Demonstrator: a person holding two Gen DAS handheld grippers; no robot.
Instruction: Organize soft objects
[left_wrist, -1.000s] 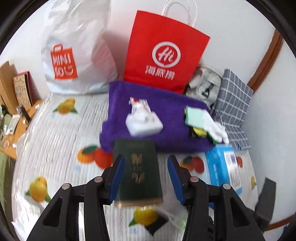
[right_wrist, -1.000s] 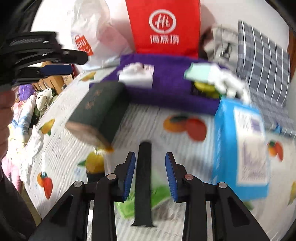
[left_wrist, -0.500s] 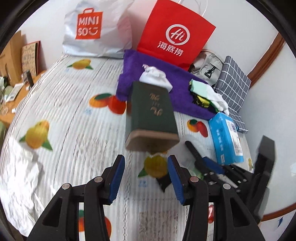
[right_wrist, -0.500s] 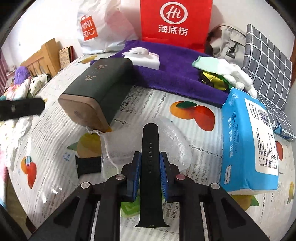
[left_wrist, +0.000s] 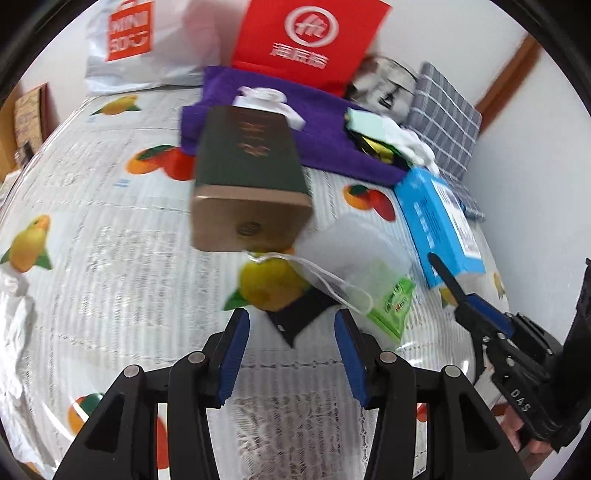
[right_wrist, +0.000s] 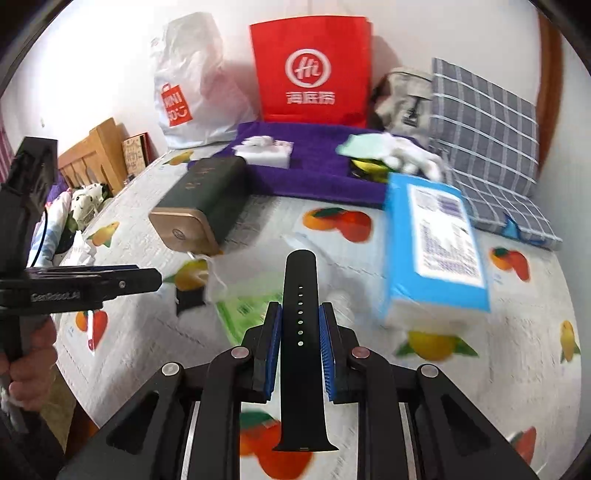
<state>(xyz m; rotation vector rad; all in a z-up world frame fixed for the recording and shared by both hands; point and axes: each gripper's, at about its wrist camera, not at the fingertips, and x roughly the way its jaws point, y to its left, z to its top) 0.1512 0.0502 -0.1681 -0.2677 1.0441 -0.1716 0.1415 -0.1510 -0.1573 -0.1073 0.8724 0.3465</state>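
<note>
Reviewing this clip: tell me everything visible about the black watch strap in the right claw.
The black watch strap is a smooth, matte band that looks like rubber or silicone, with a rounded far tip and a row of small adjustment holes down its middle. Its near end widens into a flat connector edge. It lies lengthwise along the right claw, whose blue pads press on its two edges about midway, so both ends stick out. It is held above the fruit-print bedsheet, pointing toward the purple towel. Nothing else visibly touches it.

Black perforated watch strap (right_wrist: 300, 332) clamped lengthwise between the right hand-held gripper's (right_wrist: 300, 325) pads.
</note>
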